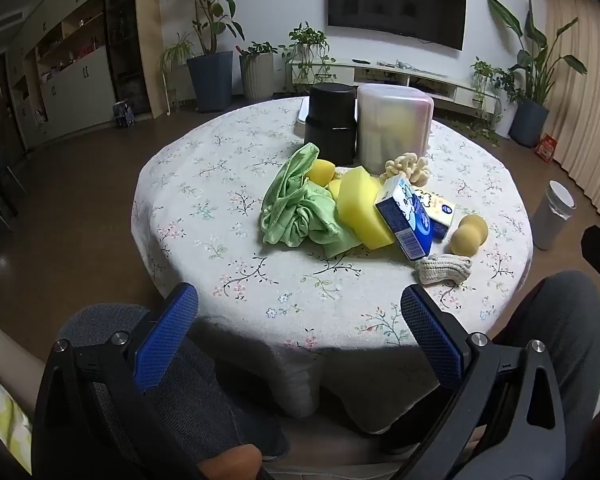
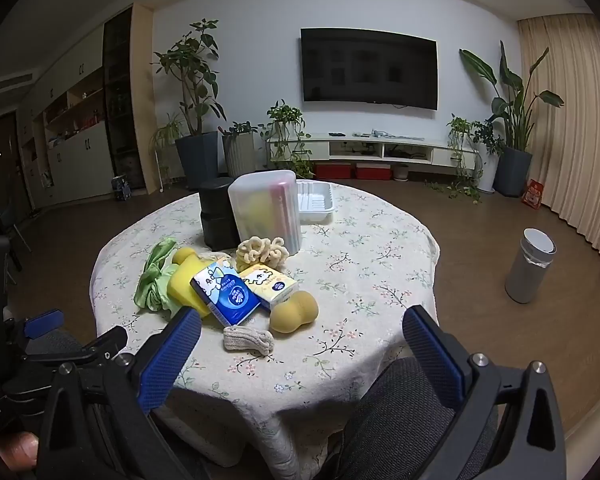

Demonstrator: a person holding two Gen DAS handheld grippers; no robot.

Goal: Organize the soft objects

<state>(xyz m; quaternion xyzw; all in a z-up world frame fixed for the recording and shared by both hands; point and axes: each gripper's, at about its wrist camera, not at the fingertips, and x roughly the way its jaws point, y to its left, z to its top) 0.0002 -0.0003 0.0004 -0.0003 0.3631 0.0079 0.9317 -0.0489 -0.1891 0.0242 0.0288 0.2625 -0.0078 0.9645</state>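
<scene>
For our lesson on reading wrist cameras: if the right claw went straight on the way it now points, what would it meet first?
Probably the small beige knitted cloth near the floral-clothed round table's front edge. It lies between the open right claw's fingers, ahead of the blue tissue box. Depth is unclear, so it might meet the tablecloth first.

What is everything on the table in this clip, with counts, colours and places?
Table: 1, floral cloth, centre.
Black container: 1, rear.
Translucent container: 1, whitish, beside black container.
White tray: 1, far edge.
Green cloth: 1, crumpled, pile's left.
Yellow sponge: 1, large, mid-pile.
Blue tissue pack: 1, leaning on the sponge.
Yellow tissue pack: 1, beside blue pack.
Peanut-shaped sponge: 1, tan-yellow, pile's right.
Cream scrunchie: 1, before translucent container.
Knitted piece: 1, beige, nearest.
Left claw: open, empty.
Right claw: open, empty.
</scene>
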